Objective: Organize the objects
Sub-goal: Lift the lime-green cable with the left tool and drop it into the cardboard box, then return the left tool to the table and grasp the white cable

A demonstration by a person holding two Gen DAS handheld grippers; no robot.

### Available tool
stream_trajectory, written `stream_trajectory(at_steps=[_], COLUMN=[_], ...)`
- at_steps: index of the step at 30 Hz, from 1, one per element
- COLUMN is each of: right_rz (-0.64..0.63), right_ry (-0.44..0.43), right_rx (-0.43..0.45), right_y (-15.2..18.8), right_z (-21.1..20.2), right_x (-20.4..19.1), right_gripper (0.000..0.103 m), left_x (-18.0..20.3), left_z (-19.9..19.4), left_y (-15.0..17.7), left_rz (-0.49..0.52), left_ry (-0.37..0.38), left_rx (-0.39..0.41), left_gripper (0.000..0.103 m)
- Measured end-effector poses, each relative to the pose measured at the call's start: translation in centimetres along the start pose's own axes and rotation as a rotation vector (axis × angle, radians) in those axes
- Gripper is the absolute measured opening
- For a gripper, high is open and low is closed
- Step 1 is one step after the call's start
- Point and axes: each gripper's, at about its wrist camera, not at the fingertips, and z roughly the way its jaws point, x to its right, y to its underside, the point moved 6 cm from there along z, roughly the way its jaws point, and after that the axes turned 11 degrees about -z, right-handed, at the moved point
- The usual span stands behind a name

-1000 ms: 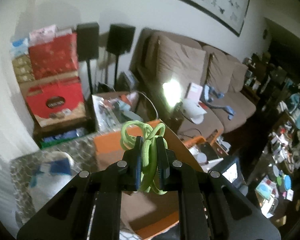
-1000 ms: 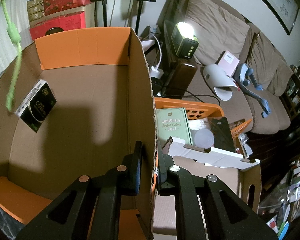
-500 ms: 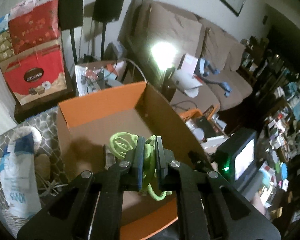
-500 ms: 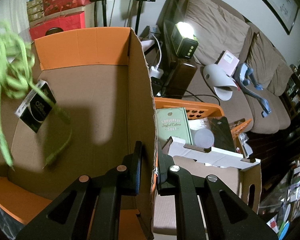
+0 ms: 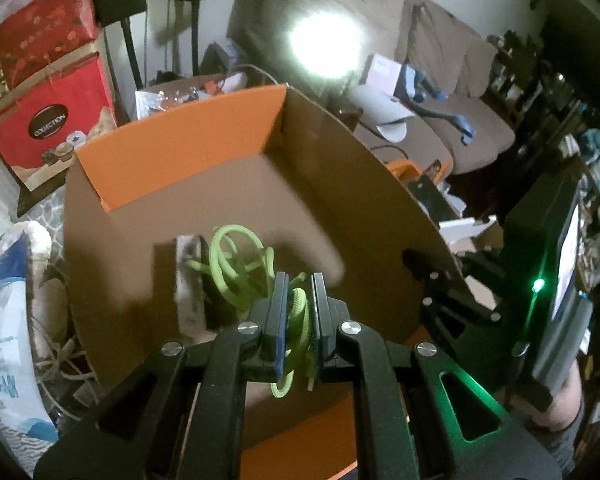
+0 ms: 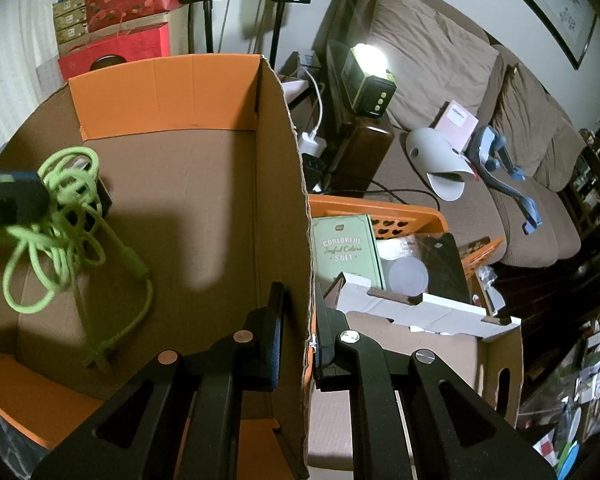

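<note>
A tangled lime-green cord [image 5: 236, 264] hangs from my left gripper [image 5: 296, 304], which is shut on it inside a large cardboard box [image 5: 180, 148] with orange flaps. In the right wrist view the cord [image 6: 60, 216] dangles at the box's left side, its loose end touching the floor of the box, and the left gripper's fingers [image 6: 8, 200] show at the left edge. A small dark carton [image 5: 188, 280] leans against the box's inner wall behind the cord. My right gripper [image 6: 298, 320] is shut on the box's upright right wall [image 6: 288, 184].
Right of the box stands an orange basket [image 6: 404, 216] holding a green carton [image 6: 346, 248] and white cardboard [image 6: 420, 304]. A brown sofa [image 6: 440, 60] and a lit lamp [image 6: 366, 80] are behind. Red gift boxes [image 5: 48, 120] and a white bag [image 5: 4, 320] sit left.
My left gripper has come down from above the box's rim into the box, carrying the green cord. The right gripper has kept still on the box wall.
</note>
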Motion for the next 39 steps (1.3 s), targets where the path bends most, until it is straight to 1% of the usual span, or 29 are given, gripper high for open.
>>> stream_trajectory(at_steps=[6,8,9,11,14,18,20,21,25,27,30,33,37,39], right_rz=[0.001,0.003,0.005,0.004,0.005,0.005,0.004,0.005,0.004,0.004,0.004,0.004,0.004,0.004], right_ry=[-0.001,-0.003,-0.003,-0.002,-0.002,-0.002,-0.002,-0.002,-0.002,-0.002,-0.002,-0.001,-0.002,-0.002], right_rx=[-0.007,-0.007,-0.007,-0.007,-0.007,-0.008,-0.008,-0.008,-0.007,-0.008,-0.008,-0.008,-0.008,-0.008], right_y=[0.3,0.3,0.3,0.3,0.3,0.3,0.3,0.3,0.3,0.3,0.4,0.3,0.3,0.3], right_z=[0.1,0.1,0.0,0.0,0.0,0.0,0.0,0.0,0.0,0.0,0.0,0.1,0.1,0.1], right_x=[0.0,0.0,0.0,0.0,0.0,0.0,0.1,0.0,0.0,0.0,0.1,0.0,0.0,0.0], right_gripper=[0.01,0.01,0.01,0.01,0.01,0.01,0.01,0.01,0.01,0.01,0.01,0.01,0.01,0.01], left_x=[0.3,0.4,0.3,0.2,0.0,-0.5,-1.0,-1.3,-2.6,-3.6,-5.2,-6.9,-8.7,-9.9], left_z=[1.1,1.2,1.1,0.6,-0.1,-1.6,-2.4,-2.9,-4.8,-5.6,-6.7,-7.8,-8.7,-9.0], left_y=[1.2,1.3,1.4,1.1,0.9,0.5,0.3,0.1,-0.7,-1.0,-1.4,-1.4,-1.3,-1.4], left_rz=[0.013,0.018,0.016,0.011,0.002,0.0,-0.004,-0.006,-0.006,-0.014,-0.033,-0.03,-0.036,-0.056], left_ry=[0.009,0.01,0.009,0.017,0.031,0.03,0.024,0.02,-0.02,-0.041,-0.073,-0.104,-0.153,-0.173], left_rx=[-0.035,-0.042,-0.043,-0.023,-0.013,0.016,0.034,0.05,0.108,0.129,0.153,0.179,0.198,0.2], left_gripper=[0.01,0.024,0.043,0.059,0.063,0.064,0.073,0.08,0.089,0.091,0.091,0.091,0.091,0.091])
